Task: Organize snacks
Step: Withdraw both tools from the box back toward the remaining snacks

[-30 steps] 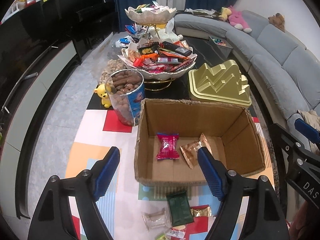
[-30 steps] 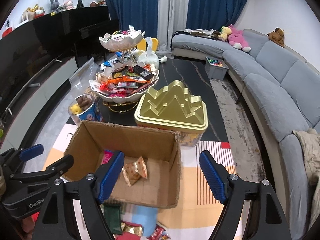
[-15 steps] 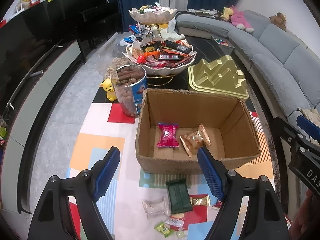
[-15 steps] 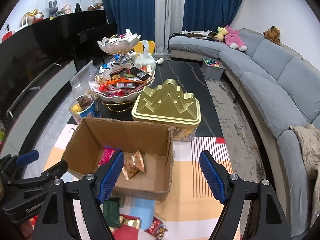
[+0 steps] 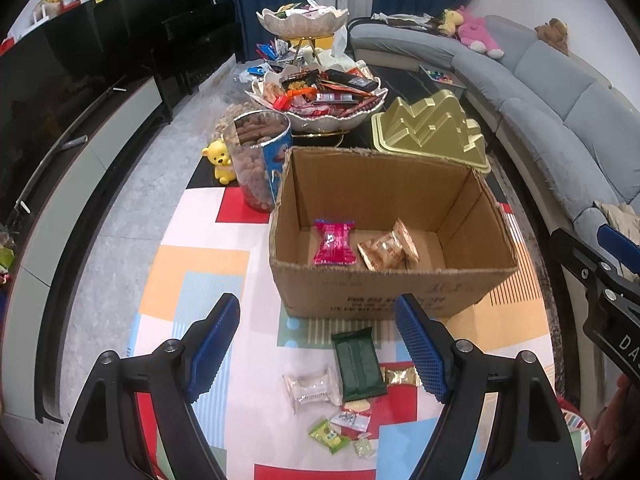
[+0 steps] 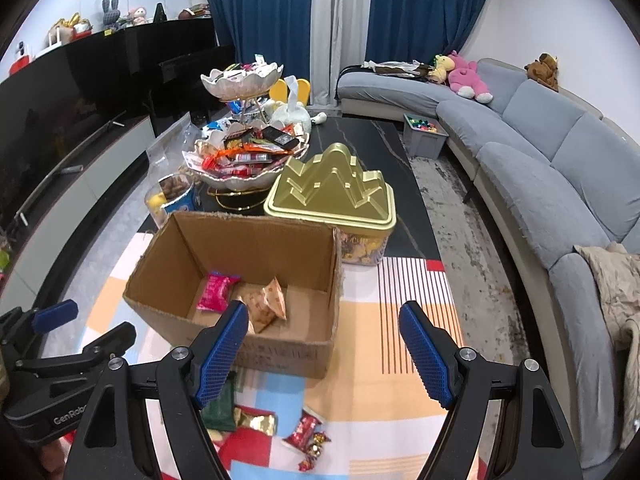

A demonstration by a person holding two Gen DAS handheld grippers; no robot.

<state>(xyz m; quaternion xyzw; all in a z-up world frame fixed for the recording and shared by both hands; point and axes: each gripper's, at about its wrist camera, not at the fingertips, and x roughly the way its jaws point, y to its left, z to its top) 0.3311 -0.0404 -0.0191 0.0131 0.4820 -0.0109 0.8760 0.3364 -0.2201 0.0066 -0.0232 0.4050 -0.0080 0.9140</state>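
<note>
**Presently: snacks in the box and loose in front of it**

I hold my left hand-held gripper [image 5: 318, 344] with jaws wide and empty above the colourful mat [image 5: 192, 272]. My right hand-held gripper [image 6: 324, 350] likewise, wide, nothing between the pads. Cardboard box [image 5: 384, 292]: open, upright, holding one pink packet [image 5: 334, 242] and tan packets [image 5: 388, 250] just beside it. On the mat before the box: dark green packet [image 5: 359, 364], clear wrapped sweet [image 5: 310, 388], gold wrapper [image 5: 400, 377], small green sweets [image 5: 326, 436]. Behind the box: nut canister [image 5: 260, 160], snack bowl [image 5: 320, 112], gold tin [image 5: 432, 128].

green packet [image 6: 218, 404] half behind claw finger, box print [image 5: 370, 303] unreadable
</note>
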